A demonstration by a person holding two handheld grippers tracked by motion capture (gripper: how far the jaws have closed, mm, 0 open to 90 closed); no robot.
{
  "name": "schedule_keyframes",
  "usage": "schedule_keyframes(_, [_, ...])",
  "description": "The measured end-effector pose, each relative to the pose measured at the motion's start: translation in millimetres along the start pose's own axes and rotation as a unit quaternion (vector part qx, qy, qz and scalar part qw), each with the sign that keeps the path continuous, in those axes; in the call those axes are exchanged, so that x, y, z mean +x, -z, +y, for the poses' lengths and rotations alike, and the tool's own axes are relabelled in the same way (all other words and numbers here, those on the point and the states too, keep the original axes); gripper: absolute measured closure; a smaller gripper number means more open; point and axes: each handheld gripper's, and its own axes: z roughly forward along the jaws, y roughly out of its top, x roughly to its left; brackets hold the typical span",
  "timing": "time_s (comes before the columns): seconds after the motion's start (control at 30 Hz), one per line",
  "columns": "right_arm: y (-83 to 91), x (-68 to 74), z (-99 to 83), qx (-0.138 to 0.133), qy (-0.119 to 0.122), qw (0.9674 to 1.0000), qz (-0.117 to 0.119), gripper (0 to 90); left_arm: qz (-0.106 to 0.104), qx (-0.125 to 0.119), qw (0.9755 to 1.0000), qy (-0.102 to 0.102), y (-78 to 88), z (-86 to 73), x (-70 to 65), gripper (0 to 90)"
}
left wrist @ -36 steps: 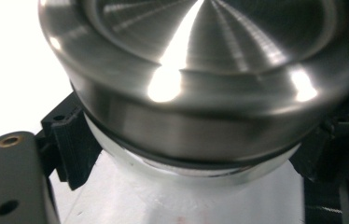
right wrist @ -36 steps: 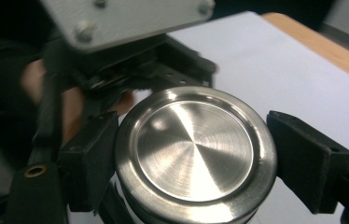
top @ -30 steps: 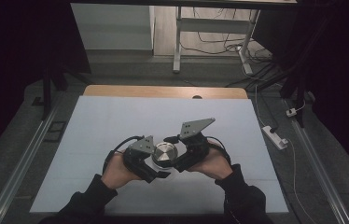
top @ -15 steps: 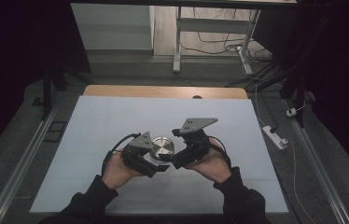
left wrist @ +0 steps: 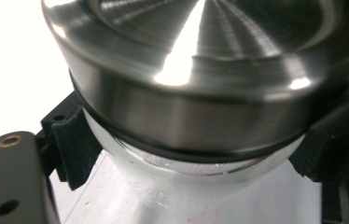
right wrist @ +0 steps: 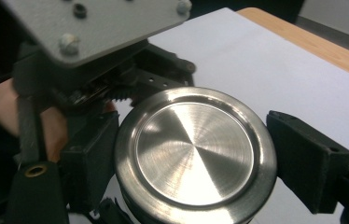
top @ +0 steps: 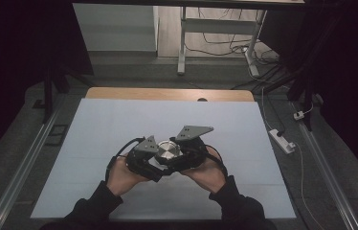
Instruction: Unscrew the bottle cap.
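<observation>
Metal lid (top: 168, 150) on glass jar (left wrist: 196, 179): held above white table sheet (top: 119, 120), at 6 o'clock of it | left gripper (top: 155, 160): clamped on jar body below lid, from 8 o'clock | right gripper (right wrist: 196, 154): jaws just closed, pressed on lid rim from 4 o'clock.

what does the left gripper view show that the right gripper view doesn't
The left gripper view shows the jar from the side: clear body below the metal lid, a dark ring under the lid's rim, and the left gripper clamped on that body.

The right gripper view shows the lid's flat brushed top, the right gripper shut on the lid's edge, the grey plate of the other gripper, and the table's wooden edge.

Both show the lid and the white table cover.
</observation>
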Motion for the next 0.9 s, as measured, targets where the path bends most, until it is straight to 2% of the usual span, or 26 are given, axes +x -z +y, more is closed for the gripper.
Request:
schedule_keyframes(0.03, [1.7, -0.1, 0.7, 0.003, 0.008, 0.9999, 0.009, 19.7, -0.024, -0.003, 0.9996, -0.014, 1.6, -0.5, 1.3, 15.9])
schedule_keyframes(0.07, [3.3, -0.4, 0.8, 0.002, 0.019, 0.9996, 0.021, 19.7, -0.024, -0.003, 0.9996, -0.014, 1.6, -0.5, 1.3, 15.9])
schedule_keyframes(0.1, [4.9, -1.3, 1.1, 0.002, 0.024, 0.9991, 0.035, 19.7, -0.046, -0.005, 0.9986, -0.024, 2.9, 0.1, 0.9, 15.9])
schedule_keyframes(0.13, [6.5, -2.4, 1.3, 0.002, 0.029, 0.9984, 0.049, 19.8, -0.056, -0.006, 0.9979, -0.033, 3.6, 0.5, 0.6, 15.9])
schedule_keyframes(0.17, [8.2, -3.8, 1.4, 0.001, 0.034, 0.9974, 0.064, 19.8, -0.064, -0.006, 0.9970, -0.042, 4.7, 0.8, 0.5, 15.9])
schedule_keyframes(0.2, [8.2, -3.8, 1.4, 0.001, 0.034, 0.9974, 0.064, 19.8, -0.064, -0.006, 0.9970, -0.042, 4.7, 0.8, 0.5, 15.9])
schedule_keyframes(0.23, [11.5, -6.5, 1.9, -0.001, 0.035, 0.9955, 0.088, 19.8, -0.072, -0.004, 0.9962, -0.048, 5.4, 1.3, 0.3, 15.9])
schedule_keyframes(0.27, [12.9, -7.4, 2.0, -0.004, 0.036, 0.9945, 0.098, 19.8, -0.081, -0.004, 0.9950, -0.059, 6.2, 1.7, -0.4, 15.9])
schedule_keyframes(0.3, [14.3, -7.9, 2.4, -0.007, 0.037, 0.9937, 0.105, 19.8, -0.082, -0.003, 0.9948, -0.060, 6.3, 1.7, -0.8, 15.9])
schedule_keyframes(0.57, [20.1, -8.5, 4.8, -0.017, 0.040, 0.9942, 0.098, 19.8, -0.070, 0.005, 0.9959, -0.056, 3.7, 0.2, 0.6, 15.9])
schedule_keyframes(0.9, [24.3, -8.1, 5.6, -0.027, 0.042, 0.9962, 0.071, 19.8, -0.040, 0.002, 0.9988, -0.029, 7.7, -2.6, 8.8, 15.9])
